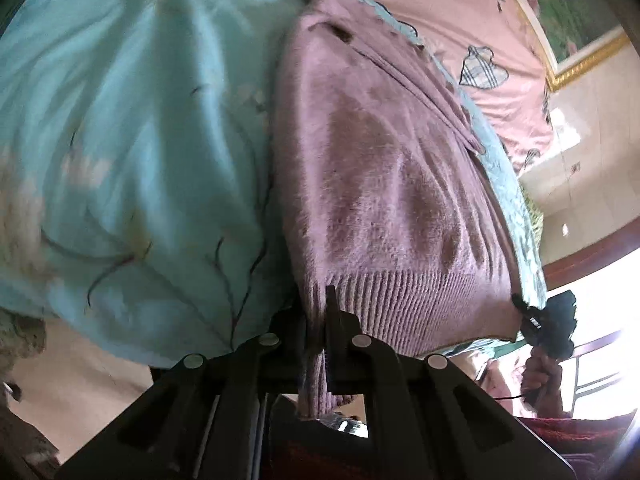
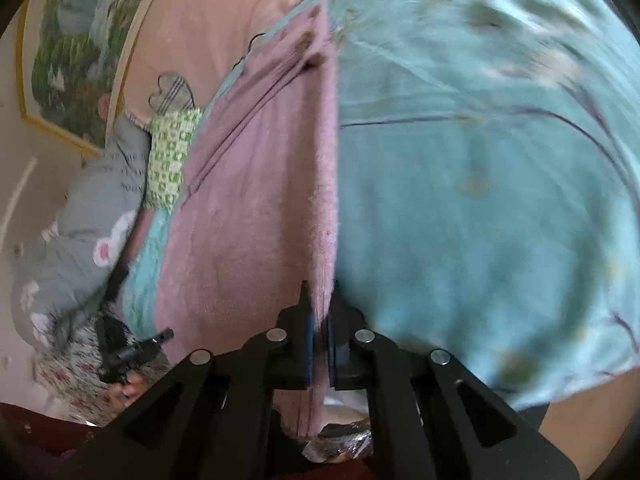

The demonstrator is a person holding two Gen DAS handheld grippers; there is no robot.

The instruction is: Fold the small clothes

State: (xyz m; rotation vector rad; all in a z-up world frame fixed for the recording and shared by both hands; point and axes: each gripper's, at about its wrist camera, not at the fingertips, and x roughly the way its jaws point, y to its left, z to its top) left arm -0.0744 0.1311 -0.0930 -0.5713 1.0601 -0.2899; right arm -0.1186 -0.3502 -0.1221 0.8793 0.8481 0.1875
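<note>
step: both grippers are pinching the hem end of the mauve sweater (image 1: 380, 184); judging by that, a fold is getting set up, prob. hem toward collar; not yet done
left gripper (image 1: 318, 328): jaws are closing narrow on the ribbed hem corner at 6 o'clock of the left wrist view; cloth is bunching between the fingers & hanging below them
sweater: lying spread on the teal floral sheet (image 1: 132, 128), running from 6 o'clock up to 12 o'clock; collar end far away at 12; fuzzy knit w/ ribbed band along the hem; soft, limp, likely to sag when lifted
right gripper (image 2: 320, 320): jaws are clamping narrow on the sweater's other edge at 6 o'clock of the right wrist view; blue pads (image 2: 308, 344) are pressing the knit
sheet: thin smooth cotton, wrinkling; branch print; motion blur at 1-3 o'clock
pink quilt (image 2: 200, 20): sitting beyond the sheet at 11-12 o'clock; heart patches
grey plush (image 2: 88, 208) & green checked cloth (image 2: 168, 156): at 9 o'clock, apart from the sweater
next move: prob. needs both grippers lifting together, keeping the hem taut & level, carrying it toward 12 o'clock; uneven pull would skew the fold
</note>
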